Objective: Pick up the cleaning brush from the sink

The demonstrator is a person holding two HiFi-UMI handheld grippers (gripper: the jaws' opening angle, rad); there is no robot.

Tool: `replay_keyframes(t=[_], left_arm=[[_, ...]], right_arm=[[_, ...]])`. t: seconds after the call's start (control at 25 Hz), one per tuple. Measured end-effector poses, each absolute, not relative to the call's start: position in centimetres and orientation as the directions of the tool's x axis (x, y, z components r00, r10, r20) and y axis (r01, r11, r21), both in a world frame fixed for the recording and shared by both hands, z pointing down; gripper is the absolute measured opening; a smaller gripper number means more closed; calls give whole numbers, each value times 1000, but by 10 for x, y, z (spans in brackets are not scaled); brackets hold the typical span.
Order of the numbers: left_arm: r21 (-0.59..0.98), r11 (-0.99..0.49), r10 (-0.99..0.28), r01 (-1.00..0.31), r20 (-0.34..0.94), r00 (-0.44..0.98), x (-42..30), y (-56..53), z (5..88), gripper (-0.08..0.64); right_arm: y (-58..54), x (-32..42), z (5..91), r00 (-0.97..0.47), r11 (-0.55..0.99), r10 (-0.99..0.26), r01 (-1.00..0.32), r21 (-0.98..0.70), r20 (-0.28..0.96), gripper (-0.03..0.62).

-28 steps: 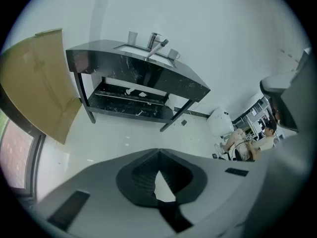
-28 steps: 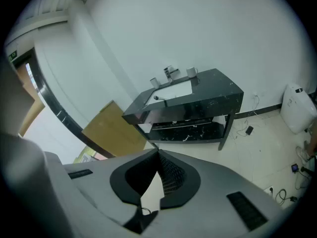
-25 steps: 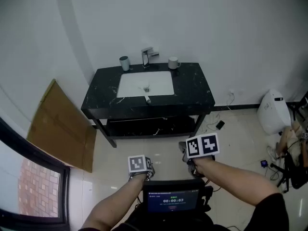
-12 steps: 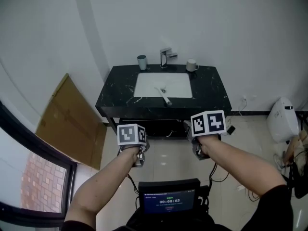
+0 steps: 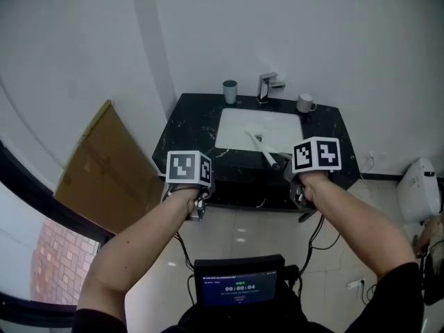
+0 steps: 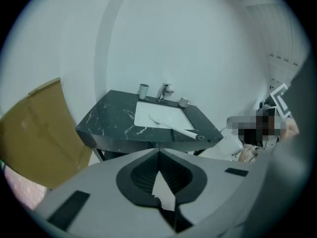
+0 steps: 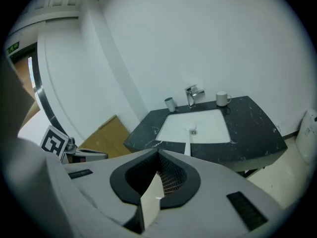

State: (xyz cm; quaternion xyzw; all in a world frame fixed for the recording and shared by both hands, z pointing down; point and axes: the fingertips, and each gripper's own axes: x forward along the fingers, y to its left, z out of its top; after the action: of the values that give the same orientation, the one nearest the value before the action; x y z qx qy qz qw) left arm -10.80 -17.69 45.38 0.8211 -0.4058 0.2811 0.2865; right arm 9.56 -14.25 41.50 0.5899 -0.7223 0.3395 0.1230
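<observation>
Long white cleaning brush (image 5: 262, 149) lay diagonally across white rectangular sink (image 5: 232, 127), handle past its front rim toward nearer right gripper (image 7: 158, 155); it and left gripper (image 6: 158, 152) were clenched, empty.

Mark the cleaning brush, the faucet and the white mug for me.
cleaning brush (image 5: 261, 149): head view, middle of its white handle.
faucet (image 5: 264, 87): head view, its upright metal body.
white mug (image 5: 303, 103): head view, its outer wall.
</observation>
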Motion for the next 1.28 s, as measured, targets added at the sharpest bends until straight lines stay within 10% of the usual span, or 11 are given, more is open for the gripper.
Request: replay_keyframes(t=[0.8,0.84,1.28], left_arm=[[231,-582,-402,-779,751,523,-45,-544,495,11],[223,-607,-382,-762,759,527,-43,-552,503,11],[245,-663,-239,-708,826,510,-19,-617,574,11]], right_arm=[[-487,145,510,-271,14,-596,-944,-328,755,3],[-496,145,524,-263,-8,-577,-945,-327,773,87],[-511,185,679,-228,-148,-290,-949,-279,930,199]])
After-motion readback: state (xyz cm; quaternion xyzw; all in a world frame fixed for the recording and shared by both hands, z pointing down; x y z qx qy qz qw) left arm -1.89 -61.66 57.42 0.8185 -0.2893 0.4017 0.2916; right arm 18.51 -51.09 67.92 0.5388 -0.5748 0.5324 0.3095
